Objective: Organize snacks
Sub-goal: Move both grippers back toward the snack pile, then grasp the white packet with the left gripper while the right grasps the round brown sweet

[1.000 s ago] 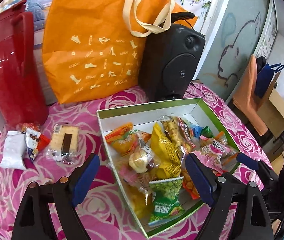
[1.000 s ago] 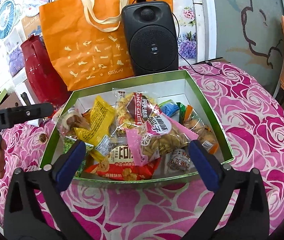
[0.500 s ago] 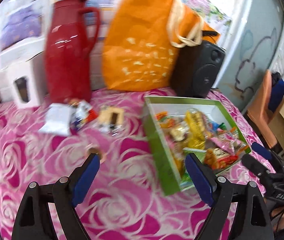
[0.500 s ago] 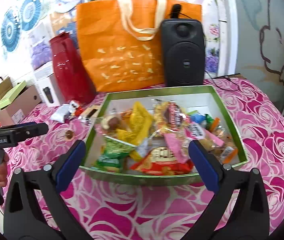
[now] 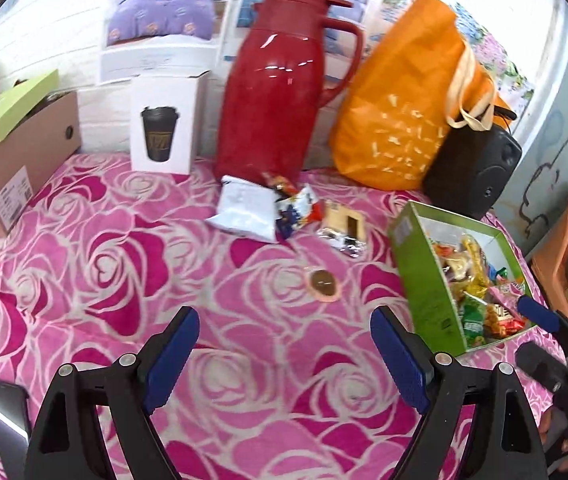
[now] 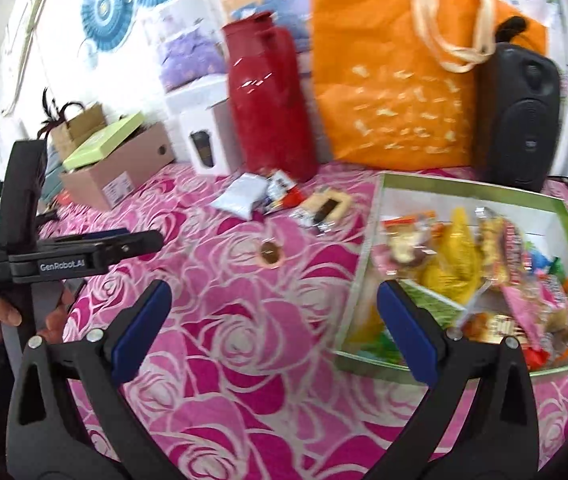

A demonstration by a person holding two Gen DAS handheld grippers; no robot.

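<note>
A green box full of snack packets sits on the right of the pink rose cloth. Loose snacks lie near the red jug: a white packet, a red and blue packet, a biscuit pack and a small round brown sweet. My left gripper is open and empty above bare cloth, short of the sweet. My right gripper is open and empty, left of the box. The left gripper also shows from the side in the right wrist view.
A red jug, an orange tote bag and a black speaker stand along the back. A white cup box and a cardboard box stand at the left. A phone lies at the near left.
Both grippers have swung left, away from the green box and toward the loose snacks. The box has shifted to the right in both views. Both stayed open and empty.
</note>
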